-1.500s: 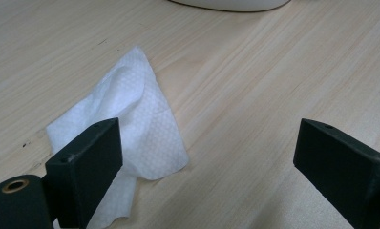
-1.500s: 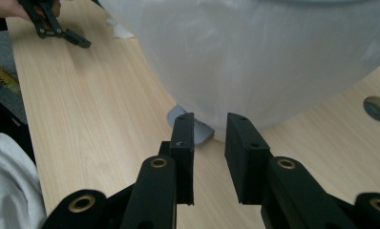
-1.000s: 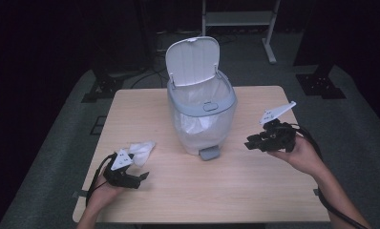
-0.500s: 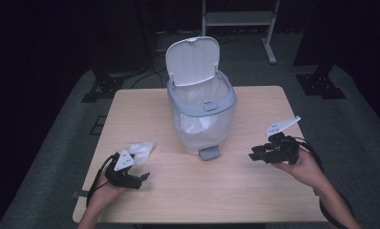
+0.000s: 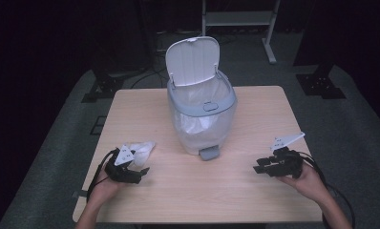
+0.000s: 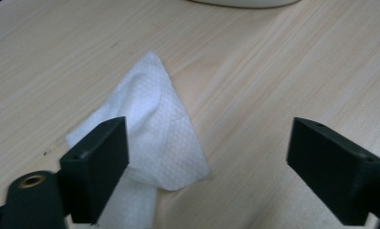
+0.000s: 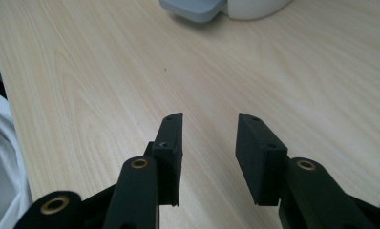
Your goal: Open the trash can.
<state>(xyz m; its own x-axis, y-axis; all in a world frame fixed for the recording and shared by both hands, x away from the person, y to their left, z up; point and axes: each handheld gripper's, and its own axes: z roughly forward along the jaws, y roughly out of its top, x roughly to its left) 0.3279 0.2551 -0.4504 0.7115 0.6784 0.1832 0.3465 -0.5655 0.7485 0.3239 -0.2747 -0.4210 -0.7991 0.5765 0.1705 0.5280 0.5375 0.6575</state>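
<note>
A dark room surrounds a pale wooden table (image 5: 145, 109), with a metal stand on the grey floor beyond its far edge. At the table's middle stands a translucent bin (image 5: 202, 114) with a grey rim, its white lid (image 5: 193, 60) tipped up and a grey pedal (image 5: 209, 153) at its near foot.

Near the left corner, the left gripper (image 5: 139, 174) rests low over the table, just beside a crumpled white tissue (image 5: 142, 149). The left gripper view shows what the high view cannot: the jaws stand wide apart and hold nothing, and the tissue (image 6: 152, 129) lies flat on the wood, partly behind the left-hand jaw.

At the near right, the right gripper (image 5: 258, 167) points left, well apart from the bin. Its own view shows the jaws a small gap apart, empty over bare wood, with the pedal (image 7: 193, 9) at the far edge.
</note>
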